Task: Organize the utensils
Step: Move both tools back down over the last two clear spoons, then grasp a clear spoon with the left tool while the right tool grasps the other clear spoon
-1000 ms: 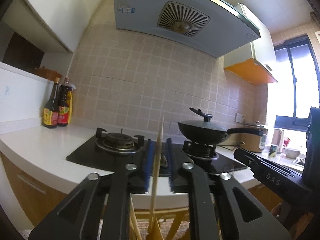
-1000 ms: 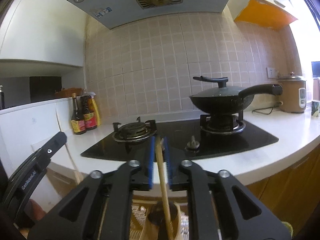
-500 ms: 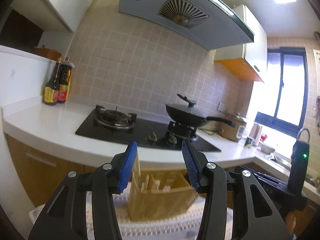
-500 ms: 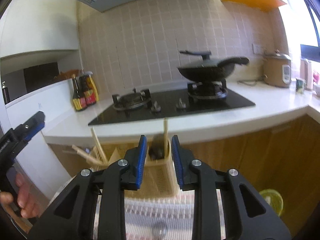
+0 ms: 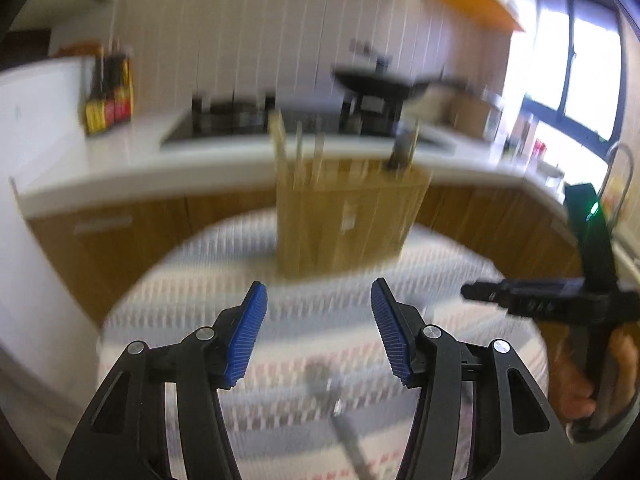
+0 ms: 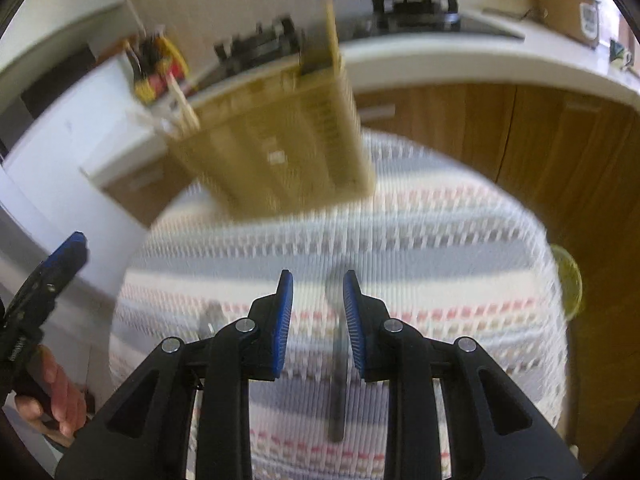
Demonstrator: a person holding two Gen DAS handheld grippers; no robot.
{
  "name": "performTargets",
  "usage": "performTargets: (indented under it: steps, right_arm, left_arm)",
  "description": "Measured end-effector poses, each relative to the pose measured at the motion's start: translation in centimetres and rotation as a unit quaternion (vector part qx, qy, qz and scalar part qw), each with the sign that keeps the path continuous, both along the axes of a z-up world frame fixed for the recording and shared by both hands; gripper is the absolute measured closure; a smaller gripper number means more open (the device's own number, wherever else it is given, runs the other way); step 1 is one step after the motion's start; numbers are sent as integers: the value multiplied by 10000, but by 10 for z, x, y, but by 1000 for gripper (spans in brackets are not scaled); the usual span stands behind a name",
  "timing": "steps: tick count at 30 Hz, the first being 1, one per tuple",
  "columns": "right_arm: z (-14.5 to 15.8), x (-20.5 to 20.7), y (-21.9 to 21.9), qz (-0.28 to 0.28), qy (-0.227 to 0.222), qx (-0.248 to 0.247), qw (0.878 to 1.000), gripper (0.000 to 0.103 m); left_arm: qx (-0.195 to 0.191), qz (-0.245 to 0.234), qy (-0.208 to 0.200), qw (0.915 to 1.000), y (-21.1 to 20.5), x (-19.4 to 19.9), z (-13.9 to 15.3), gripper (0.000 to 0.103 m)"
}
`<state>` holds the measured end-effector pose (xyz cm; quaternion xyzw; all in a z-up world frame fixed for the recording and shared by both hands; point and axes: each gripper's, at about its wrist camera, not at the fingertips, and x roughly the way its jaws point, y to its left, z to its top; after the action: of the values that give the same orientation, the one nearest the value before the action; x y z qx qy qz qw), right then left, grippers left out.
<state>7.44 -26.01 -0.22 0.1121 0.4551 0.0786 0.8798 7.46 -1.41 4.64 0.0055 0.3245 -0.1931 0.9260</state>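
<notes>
A tan utensil holder [image 5: 348,216] stands at the far side of a round table with a striped cloth [image 5: 304,320]; chopsticks [image 5: 298,148] and a dark handle stick out of it. It also shows in the right wrist view [image 6: 276,148]. My left gripper [image 5: 318,336] is open and empty, above a blurred metal utensil [image 5: 344,428] on the cloth. My right gripper [image 6: 318,320] is open and empty over a dark-handled spoon [image 6: 336,368] lying on the cloth. A second utensil [image 6: 210,320] lies to its left.
A white kitchen counter [image 5: 120,160] with wooden cabinets curves behind the table, holding a gas hob, a wok [image 5: 372,80] and sauce bottles [image 5: 108,96]. A rice cooker [image 6: 568,8] stands at the far right. Both views are motion-blurred.
Both grippers released the chopsticks into the holder, opened, and pulled back and tilted down toward the table. The holder is now farther away and utensils on the cloth have come into view.
</notes>
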Motion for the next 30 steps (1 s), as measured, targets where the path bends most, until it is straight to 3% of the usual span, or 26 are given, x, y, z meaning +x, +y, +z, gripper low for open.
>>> performTargets:
  steps: [5,8,14,19,21,30]
  right_arm:
    - [-34,1,4,22,470,-61,9989,80]
    - [-49,3,5,140,644,85,9978,80]
    - [-62,3,11,139,623,-222,9977,80]
    - [-57,-1,17,70,528,-587,9969,79]
    - [-56,-2,22,98,470,-777,9958,73]
    - [-61,21,37,-48,680,-935,9933,74]
  left_arm:
    - [-55,-9,1035,9946,10,11,-51,50]
    - [-97,-206,1381,9902,11,12,-70,45]
    - [348,-246,1767,9833,-4,9,-99,41]
    - [576,-140,1771,9824,-12,2,-108,41]
    - [643,-163,1751,9823,-16,1,-108,41]
    - [1376,-166,1463,9795,-44,-2,-108,46]
